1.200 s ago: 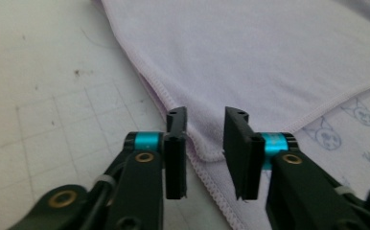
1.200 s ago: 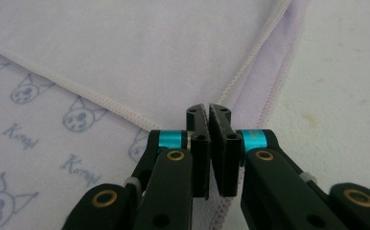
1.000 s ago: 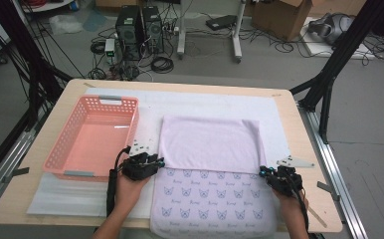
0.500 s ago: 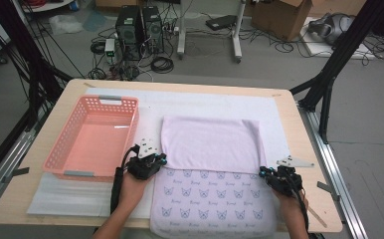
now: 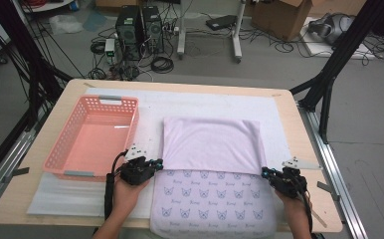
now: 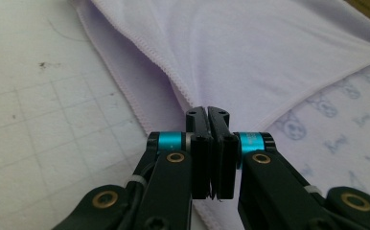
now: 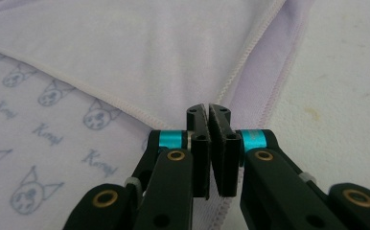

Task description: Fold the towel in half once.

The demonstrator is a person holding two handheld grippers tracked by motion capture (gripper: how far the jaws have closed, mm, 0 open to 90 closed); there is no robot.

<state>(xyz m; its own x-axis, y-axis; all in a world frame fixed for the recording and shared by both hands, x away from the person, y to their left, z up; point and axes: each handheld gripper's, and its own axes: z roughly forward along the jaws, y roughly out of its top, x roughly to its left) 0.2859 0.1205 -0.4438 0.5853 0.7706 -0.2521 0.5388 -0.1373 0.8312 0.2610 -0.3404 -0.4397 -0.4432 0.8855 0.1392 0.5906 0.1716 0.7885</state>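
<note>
Left gripper (image 5: 152, 164): jaws pressed together, low at the lilac towel's (image 5: 210, 144) left fold corner.
Right gripper (image 5: 268, 174): jaws likewise together, right corner.
Count: one towel, one pink basket (image 5: 60, 154).

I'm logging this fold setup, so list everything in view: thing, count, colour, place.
towel: one, pale lilac with a cat print on the inner face, far half folded toward the person, table centre.
basket: one, pink plastic, left of the towel.
mat: one, white, under the towel and basket.
table: one, light wood, middle of the high view.
computer towers: two, black, on the floor beyond the table.
cardboard box: one, brown, floor at the far right.
cables: many, black, on the floor.
left gripper: one, black with teal bands, at the fold's left corner, jaws shut.
right gripper: one, same colours, at the fold's right corner, jaws shut.
</note>
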